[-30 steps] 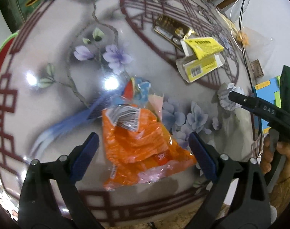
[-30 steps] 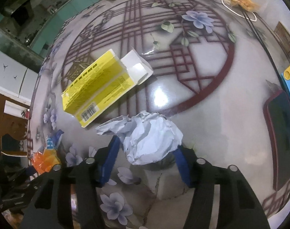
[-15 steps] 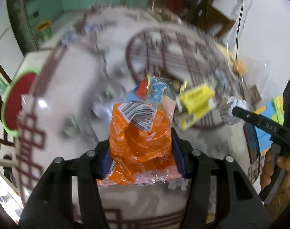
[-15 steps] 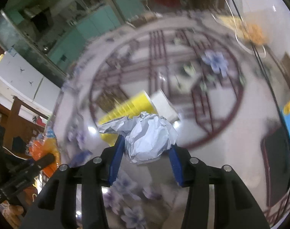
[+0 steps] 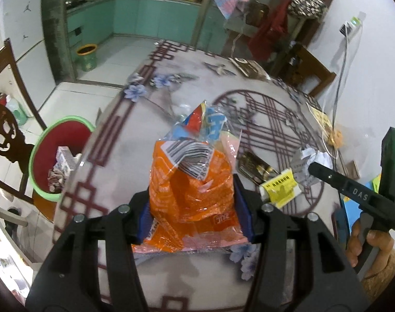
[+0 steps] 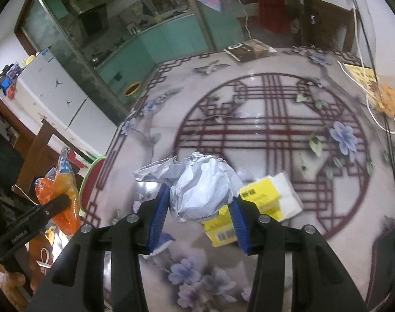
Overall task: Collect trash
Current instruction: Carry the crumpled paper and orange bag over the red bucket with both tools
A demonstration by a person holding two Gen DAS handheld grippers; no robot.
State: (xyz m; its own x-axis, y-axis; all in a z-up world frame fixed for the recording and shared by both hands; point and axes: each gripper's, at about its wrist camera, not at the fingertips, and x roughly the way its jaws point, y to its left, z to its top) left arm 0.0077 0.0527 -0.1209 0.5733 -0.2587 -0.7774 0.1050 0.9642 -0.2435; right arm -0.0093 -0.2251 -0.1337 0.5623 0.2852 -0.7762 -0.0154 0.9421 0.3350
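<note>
My left gripper [image 5: 194, 208] is shut on an orange plastic snack bag [image 5: 189, 182], held up above the patterned table [image 5: 135, 140]. My right gripper [image 6: 200, 213] is shut on a crumpled ball of white paper [image 6: 197, 184], also lifted off the table. In the left wrist view the right gripper [image 5: 311, 166] shows at the right with the paper ball [image 5: 309, 158] at its tip. In the right wrist view the left gripper [image 6: 64, 200] shows at the left with the orange bag [image 6: 59, 192]. A yellow and white carton [image 6: 265, 202] lies on the table under the paper ball.
A green-rimmed red basin [image 5: 59, 156] with scraps in it stands on the floor left of the table. A gold foil wrapper [image 5: 254, 166] lies by the carton [image 5: 280, 187]. A dark booklet [image 6: 249, 49] sits at the table's far edge. White cables [image 6: 374, 114] run along the right side.
Both grippers closed on their trash, the left on the orange bag and the right on the paper ball, then rose off the table and tilted up so the room came into view.
</note>
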